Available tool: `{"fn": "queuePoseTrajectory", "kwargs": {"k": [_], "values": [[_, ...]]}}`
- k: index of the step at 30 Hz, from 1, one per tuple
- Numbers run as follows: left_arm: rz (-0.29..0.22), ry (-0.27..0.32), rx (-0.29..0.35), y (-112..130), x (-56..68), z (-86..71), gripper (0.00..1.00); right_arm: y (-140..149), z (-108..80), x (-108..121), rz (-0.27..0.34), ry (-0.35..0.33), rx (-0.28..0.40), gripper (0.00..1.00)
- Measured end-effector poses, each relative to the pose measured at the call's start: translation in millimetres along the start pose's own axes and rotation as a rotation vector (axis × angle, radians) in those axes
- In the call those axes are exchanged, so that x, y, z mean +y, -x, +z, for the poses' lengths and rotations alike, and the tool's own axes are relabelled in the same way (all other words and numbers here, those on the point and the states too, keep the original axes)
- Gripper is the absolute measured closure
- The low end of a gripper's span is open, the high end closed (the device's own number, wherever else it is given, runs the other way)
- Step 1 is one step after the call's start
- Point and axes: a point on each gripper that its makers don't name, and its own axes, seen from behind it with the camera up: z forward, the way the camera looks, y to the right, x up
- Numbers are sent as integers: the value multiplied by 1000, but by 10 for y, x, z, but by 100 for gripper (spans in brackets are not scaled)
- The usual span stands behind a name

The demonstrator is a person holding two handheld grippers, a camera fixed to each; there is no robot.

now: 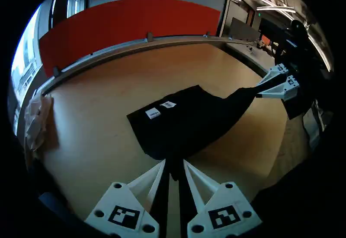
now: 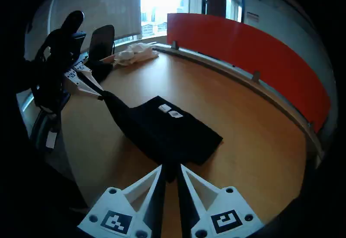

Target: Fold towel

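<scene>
A black towel [image 1: 190, 117] with two small white labels lies on the wooden table [image 1: 95, 121], its near edge lifted at two corners. My left gripper [image 1: 174, 169] is shut on one corner of it, the cloth pinched between the white fingers. Far right in the left gripper view, the right gripper [image 1: 264, 89] holds the other corner stretched up. In the right gripper view the towel [image 2: 168, 130] runs from my right gripper [image 2: 171, 171], shut on its corner, to the left gripper [image 2: 98, 94] at the left, which pulls a raised corner.
A red divider panel [image 1: 129, 22] stands along the table's far edge. A crumpled pale cloth [image 2: 136, 52] lies near the window end of the table [image 2: 242, 125]. Dark office chairs [image 2: 101, 39] stand beyond the table's edge.
</scene>
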Motion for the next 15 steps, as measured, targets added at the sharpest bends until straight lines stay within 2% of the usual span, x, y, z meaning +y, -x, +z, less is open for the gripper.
{"fn": "queuePoseTrajectory", "kwargs": {"k": [15], "values": [[-12, 6, -3, -29, 65, -176, 87, -88, -177, -75, -19, -15, 2, 84]]}}
